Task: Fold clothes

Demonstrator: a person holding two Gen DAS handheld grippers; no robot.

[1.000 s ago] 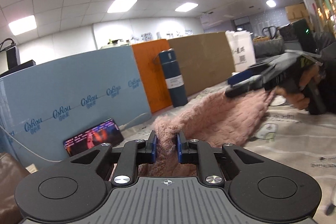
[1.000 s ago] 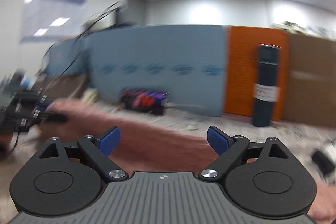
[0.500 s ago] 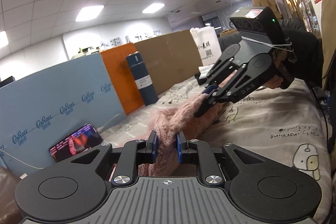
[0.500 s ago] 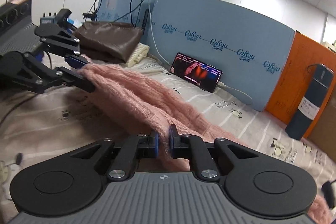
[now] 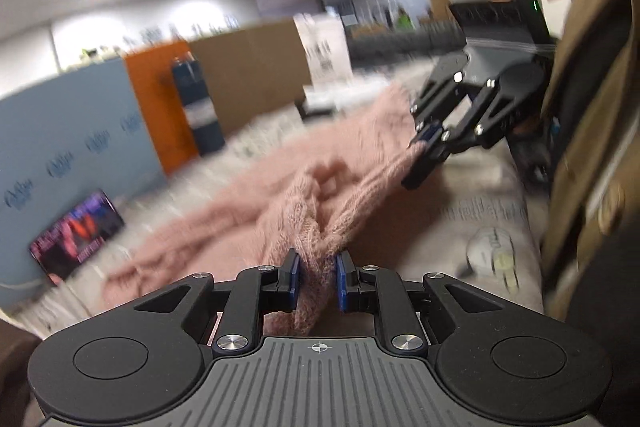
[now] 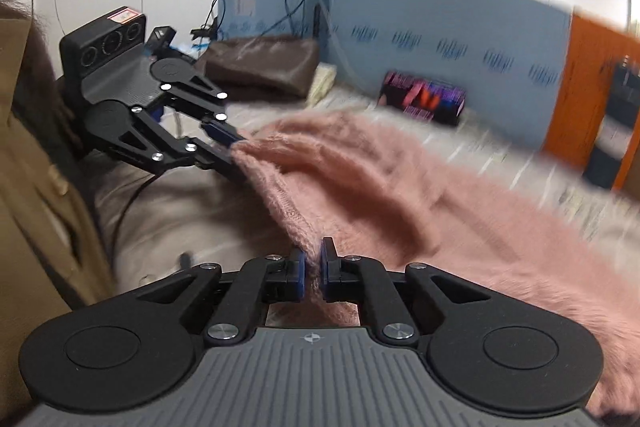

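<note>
The pink sweater [image 5: 304,187] is spread loosely over the patterned bed cover [image 5: 488,211] with no finished fold seen, its near edge being pinched in the closed left gripper [image 5: 316,277] and right gripper [image 6: 313,273], so most folding remains.

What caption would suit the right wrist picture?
Both grippers, right gripper and left gripper, pinch one edge of a pink sweater over a printed sheet.

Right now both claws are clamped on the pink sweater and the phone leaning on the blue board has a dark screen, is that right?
Not quite: the phone screen is lit, showing red and purple, as the left wrist view shows. The rest holds: left claw and right claw are both clamped on the pink sweater.
</note>
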